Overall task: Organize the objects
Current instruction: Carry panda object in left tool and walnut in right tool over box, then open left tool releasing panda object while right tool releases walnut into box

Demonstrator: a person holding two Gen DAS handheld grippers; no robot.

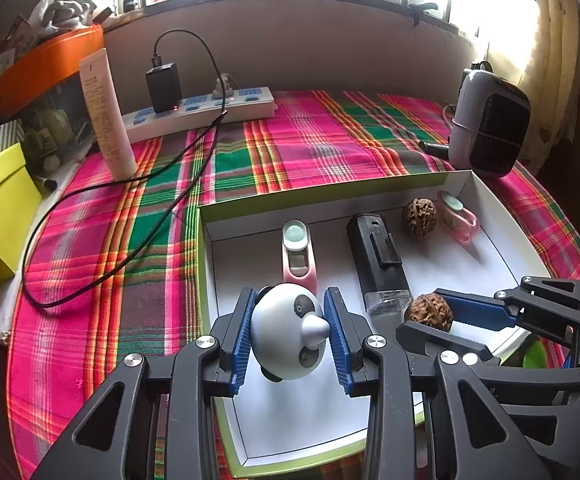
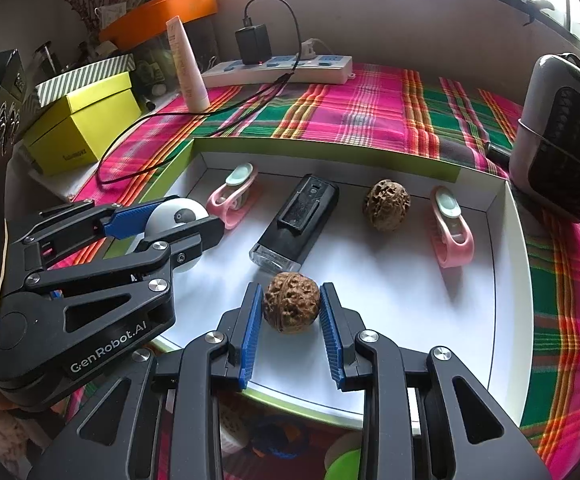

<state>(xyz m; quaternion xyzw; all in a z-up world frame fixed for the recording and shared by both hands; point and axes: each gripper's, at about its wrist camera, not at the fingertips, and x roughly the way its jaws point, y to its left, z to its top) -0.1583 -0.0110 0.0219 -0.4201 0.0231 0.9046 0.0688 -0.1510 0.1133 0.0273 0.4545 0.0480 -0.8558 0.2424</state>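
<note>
Two walnuts, two pink clips, one black device and one panda ball sit inside the white tray point(image 2: 505, 280). The left gripper point(image 1: 288, 334) clamps the panda ball point(image 1: 286, 332) at the tray's seven o'clock corner, just off the near wall. The right gripper point(image 2: 291, 308) pinches the near walnut point(image 2: 291, 307) at six o'clock, close to the front rim. The second walnut point(image 2: 385, 205) rests at one o'clock, one pink clip point(image 2: 451, 226) at two, the other clip point(image 2: 234, 196) at eleven, the black device point(image 2: 295, 226) at twelve. Bare white floor lies open at four o'clock.
</note>
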